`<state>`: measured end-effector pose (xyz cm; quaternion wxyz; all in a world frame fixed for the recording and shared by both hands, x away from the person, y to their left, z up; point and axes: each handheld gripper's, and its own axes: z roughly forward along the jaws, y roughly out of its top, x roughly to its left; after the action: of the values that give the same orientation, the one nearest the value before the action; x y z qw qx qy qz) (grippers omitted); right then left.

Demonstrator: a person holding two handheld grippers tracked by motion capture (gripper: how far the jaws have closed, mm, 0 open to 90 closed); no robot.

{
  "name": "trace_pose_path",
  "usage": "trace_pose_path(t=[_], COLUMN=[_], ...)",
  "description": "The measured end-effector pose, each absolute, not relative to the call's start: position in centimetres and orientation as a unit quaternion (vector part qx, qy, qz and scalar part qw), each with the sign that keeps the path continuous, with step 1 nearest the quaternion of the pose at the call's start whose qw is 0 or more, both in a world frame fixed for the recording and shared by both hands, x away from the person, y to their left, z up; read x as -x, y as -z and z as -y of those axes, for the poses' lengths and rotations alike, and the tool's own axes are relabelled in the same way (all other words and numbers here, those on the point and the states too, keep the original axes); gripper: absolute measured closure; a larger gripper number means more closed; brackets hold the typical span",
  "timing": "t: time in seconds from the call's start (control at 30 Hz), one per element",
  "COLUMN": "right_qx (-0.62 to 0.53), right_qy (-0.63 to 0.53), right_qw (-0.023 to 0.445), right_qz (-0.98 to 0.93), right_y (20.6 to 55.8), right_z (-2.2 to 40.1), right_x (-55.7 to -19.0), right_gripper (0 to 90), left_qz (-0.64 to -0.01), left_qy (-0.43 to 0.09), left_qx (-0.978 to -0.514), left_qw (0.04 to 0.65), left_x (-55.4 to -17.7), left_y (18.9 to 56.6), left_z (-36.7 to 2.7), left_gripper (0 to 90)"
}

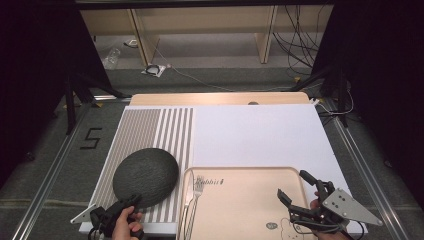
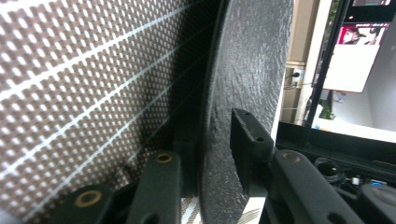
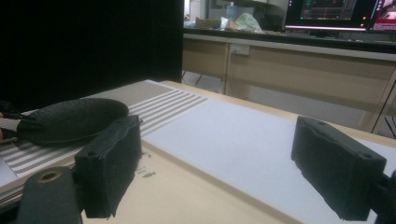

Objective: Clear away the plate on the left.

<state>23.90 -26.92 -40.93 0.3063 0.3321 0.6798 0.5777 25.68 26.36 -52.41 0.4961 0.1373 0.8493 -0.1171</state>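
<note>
We observe a light wooden table (image 1: 220,98) standing on grey carpeted floor (image 1: 45,165), with black curtains at both sides and cables lying beyond its far edge. A number marker (image 1: 90,138) lies on the floor to the left. The table carries a brown-and-white striped mat (image 1: 150,127) on its left part and a plain white board (image 1: 255,135) to the right of it.

At the near left, the left gripper (image 1: 131,202) reaches in from the bottom edge. In the left gripper view its two black pads (image 2: 250,140) sit on either side of the rim of the dark plate (image 1: 145,176), one under and one over, clamped on it. The plate sits on the striped mat, its near edge held, its right edge close to the tray. Bare striped mat lies beyond the plate.

Just right of the plate, a beige tray (image 1: 240,205) lies at the near edge of the table, with a fork (image 1: 197,197) lying along its left side. The middle of the tray is bare.

At the near right, the right gripper (image 1: 294,187) hangs above the tray's right part, jaws spread wide with nothing between them. In the right gripper view the white board stretches open ahead, with desks and lit monitors (image 3: 341,14) in the room behind.
</note>
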Motion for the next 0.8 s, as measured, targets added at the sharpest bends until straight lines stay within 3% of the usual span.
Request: trace_pose_path(t=[0.37, 0.8], right_qx=[-0.33, -0.329], right_qy=[-0.577, -0.577], right_qw=[0.307, 0.308], right_qz=[-0.681, -0.681], right_y=[40.96, 40.93], right_z=[26.85, 26.9], right_x=[-23.95, -23.93], right_gripper=[17.0, 17.0], left_qz=[-0.835, -0.829], left_qy=[0.113, 0.108], left_qx=[-0.146, -0.152], left_qw=[0.519, 0.527], left_x=[-25.4, -25.43], left_y=[52.13, 51.76], left_z=[-26.26, -26.42], left_gripper=[84.0, 84.9])
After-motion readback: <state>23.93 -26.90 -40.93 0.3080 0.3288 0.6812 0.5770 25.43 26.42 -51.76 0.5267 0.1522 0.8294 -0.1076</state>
